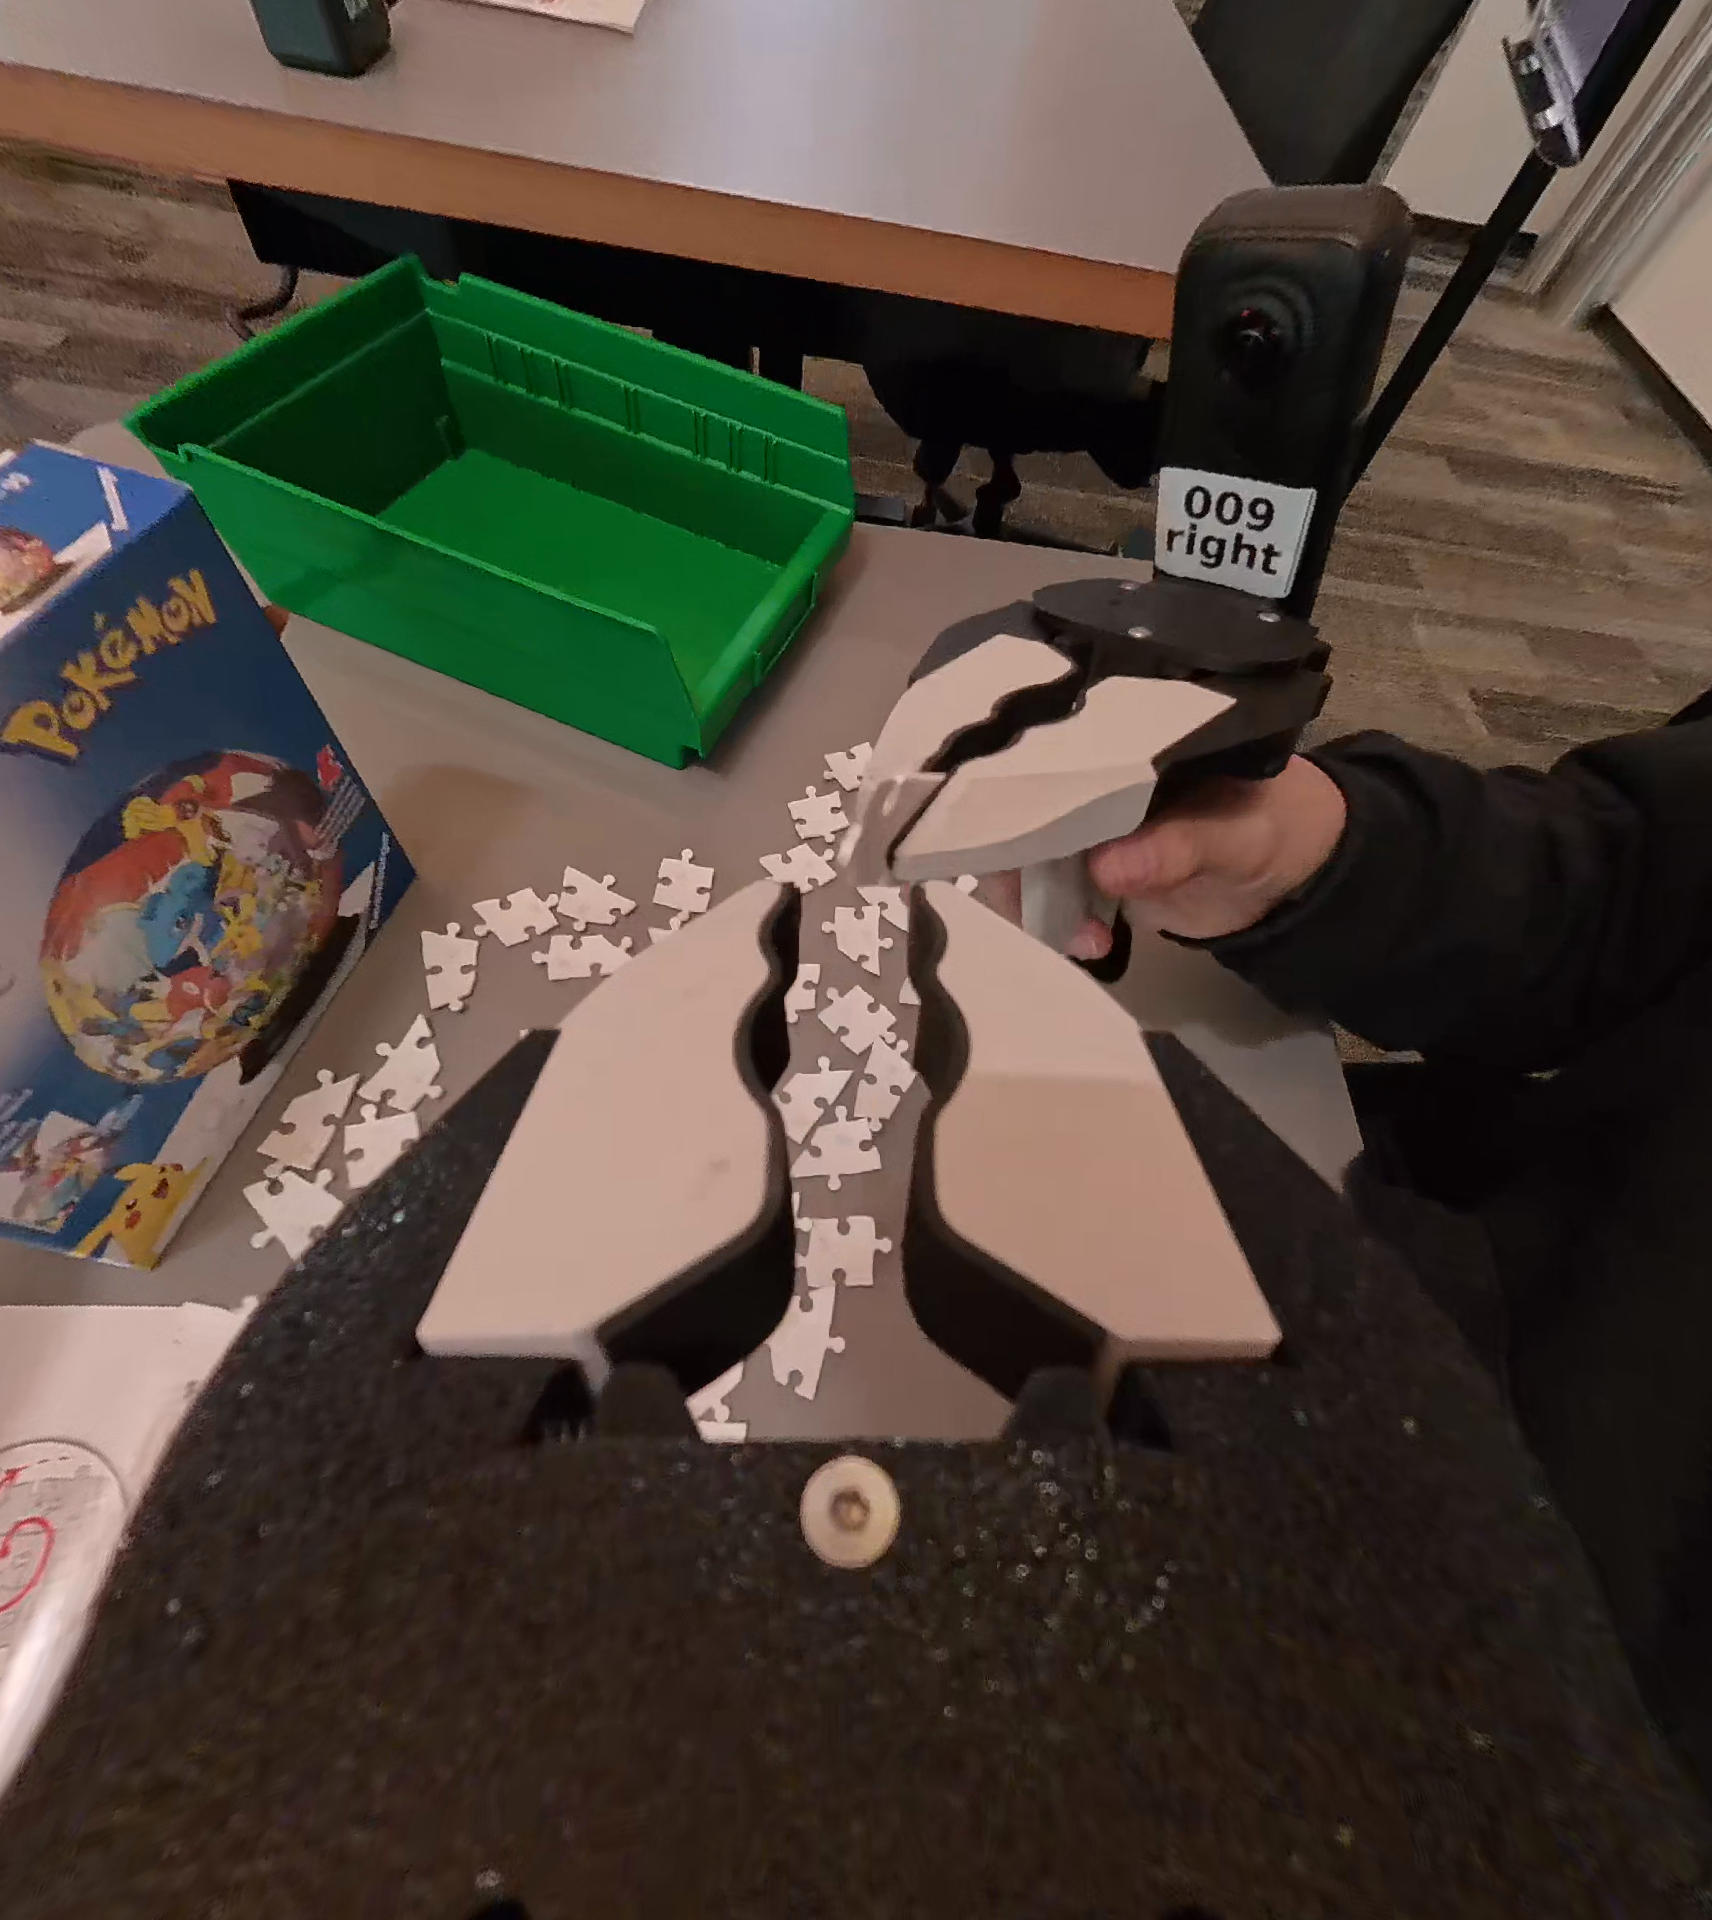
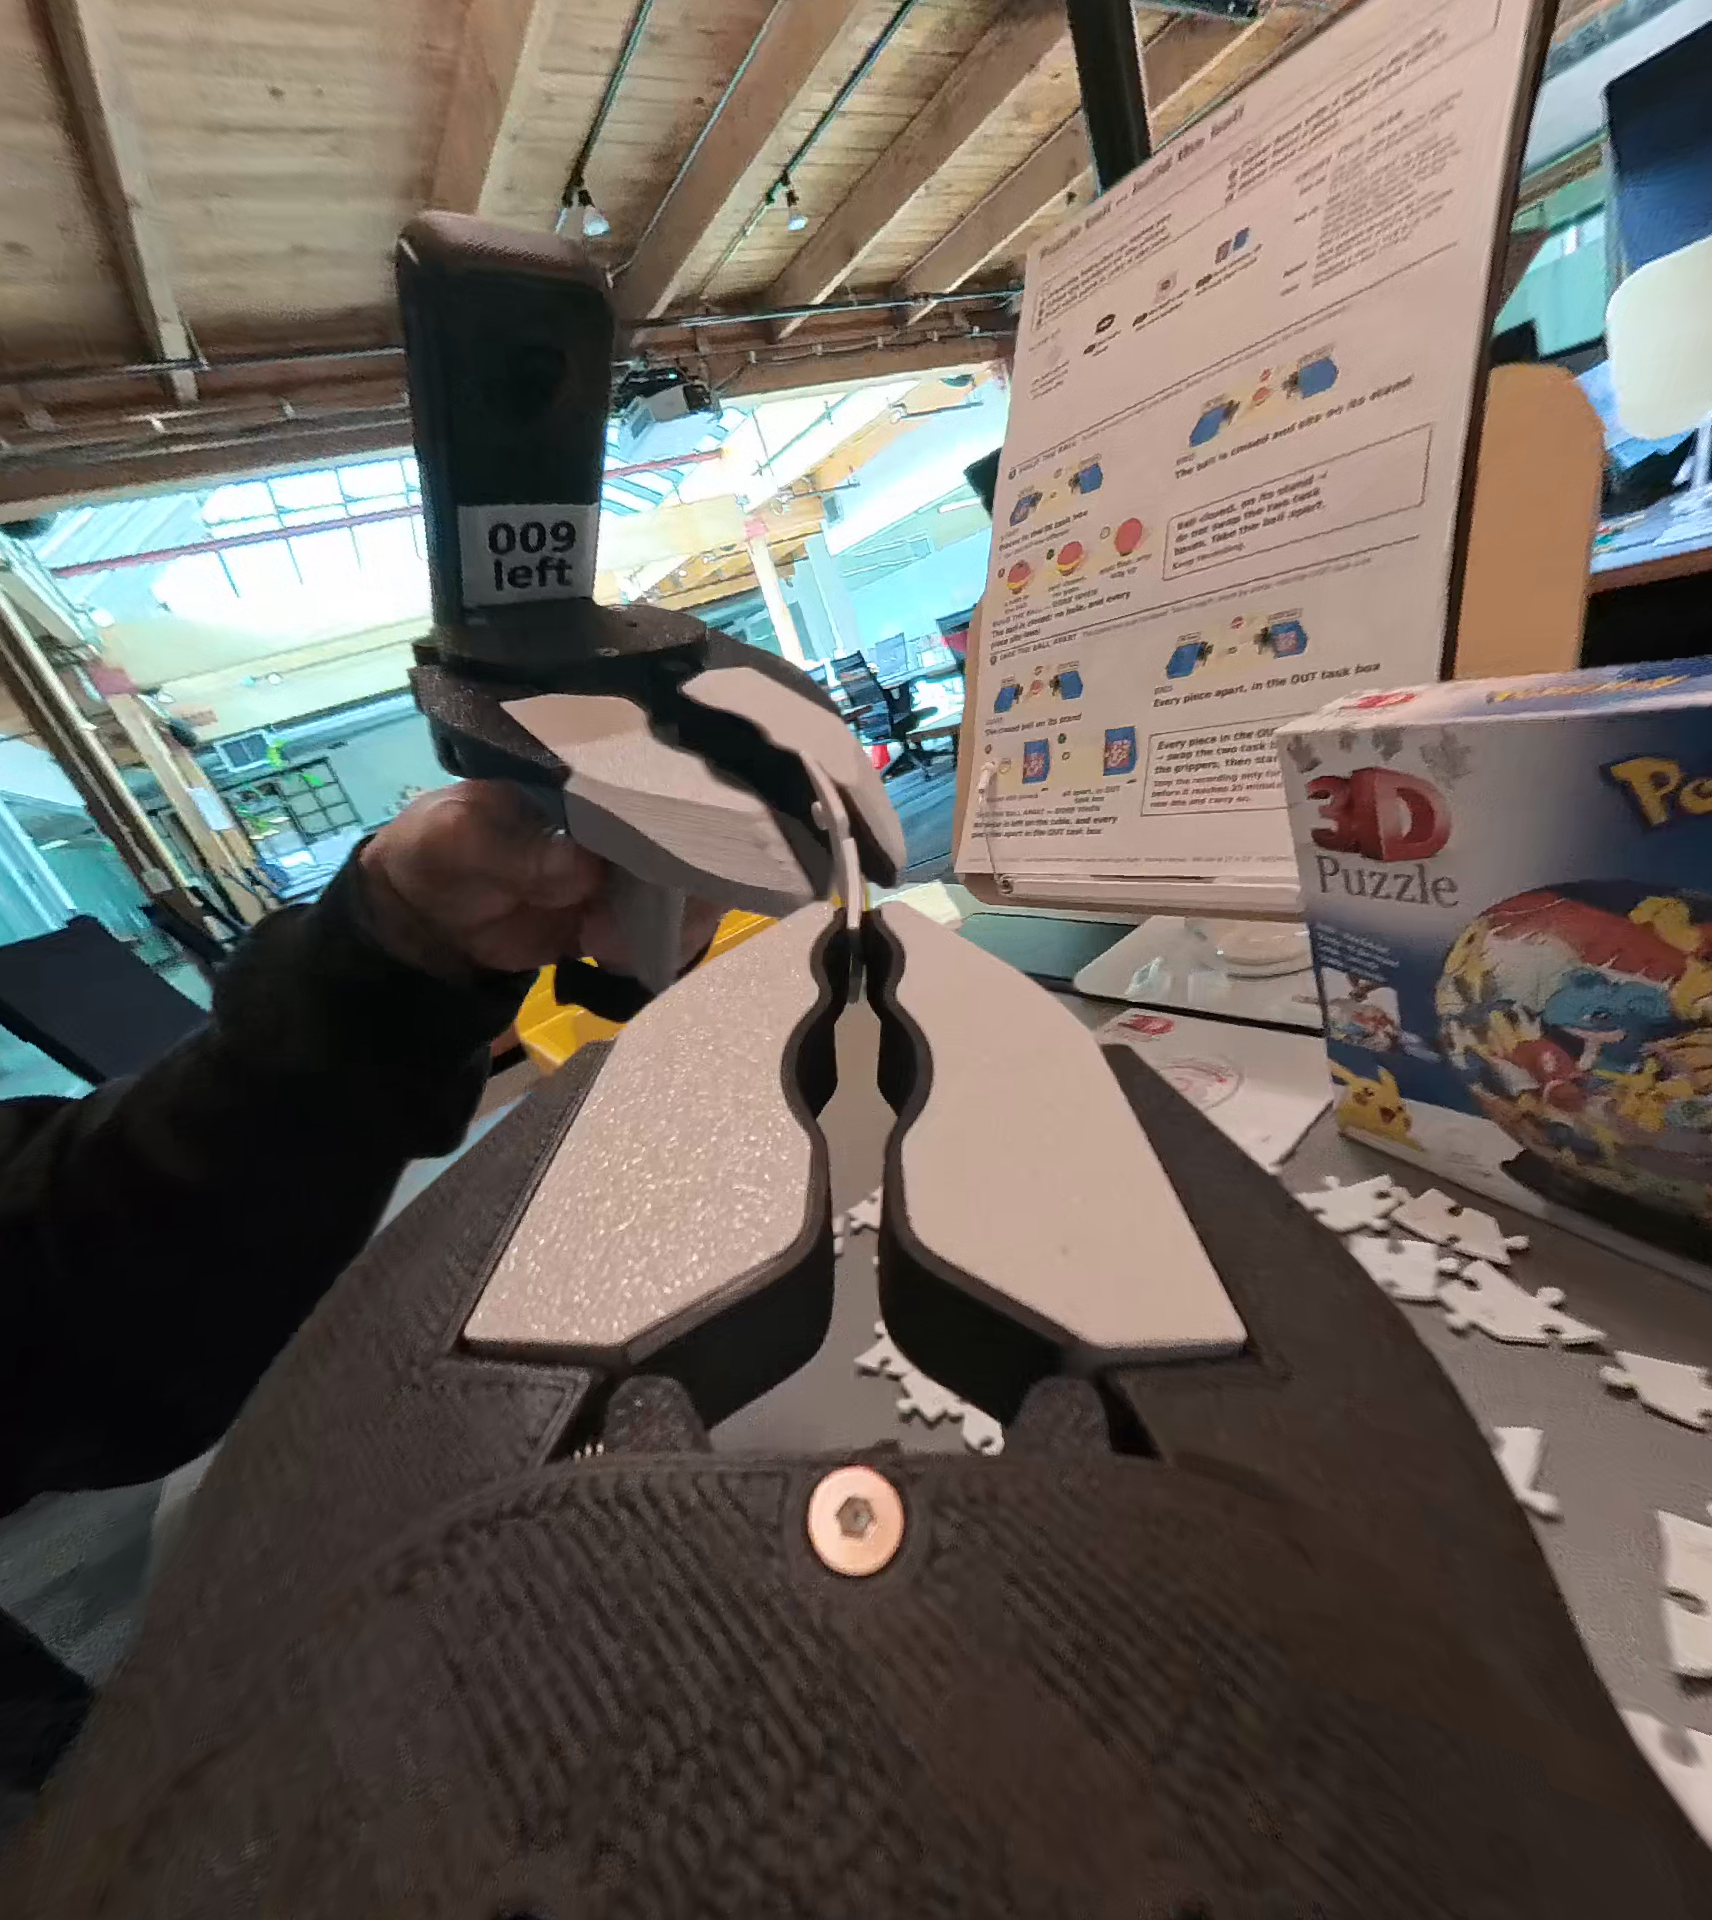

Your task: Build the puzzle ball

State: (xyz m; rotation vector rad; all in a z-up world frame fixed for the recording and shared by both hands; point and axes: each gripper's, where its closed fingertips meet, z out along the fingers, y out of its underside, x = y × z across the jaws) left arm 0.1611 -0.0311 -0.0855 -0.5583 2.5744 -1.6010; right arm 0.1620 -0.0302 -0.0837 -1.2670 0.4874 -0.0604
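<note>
My right gripper (image 2: 852, 940) is shut on a white curved puzzle piece (image 2: 839, 852), which shows edge-on and sticks up past the fingertips. In the left wrist view the right gripper (image 1: 883, 836) holds this piece (image 1: 875, 805) above the table. My left gripper (image 1: 852, 899) is open and empty. Its tips are just below the held piece, one on each side. It also shows in the right wrist view (image 2: 847, 868), facing my right gripper. Several loose white pieces (image 1: 841, 1143) lie face down on the grey table (image 1: 519, 748).
The blue puzzle box (image 1: 135, 883) stands at the left, and it also shows in the right wrist view (image 2: 1579, 935). An empty green bin (image 1: 519, 520) sits at the far edge. An instruction sheet (image 2: 1226, 468) stands behind the box. A paper with a red mark (image 1: 0, 1538) lies near left. Less than 4 cm separates the two grippers' tips.
</note>
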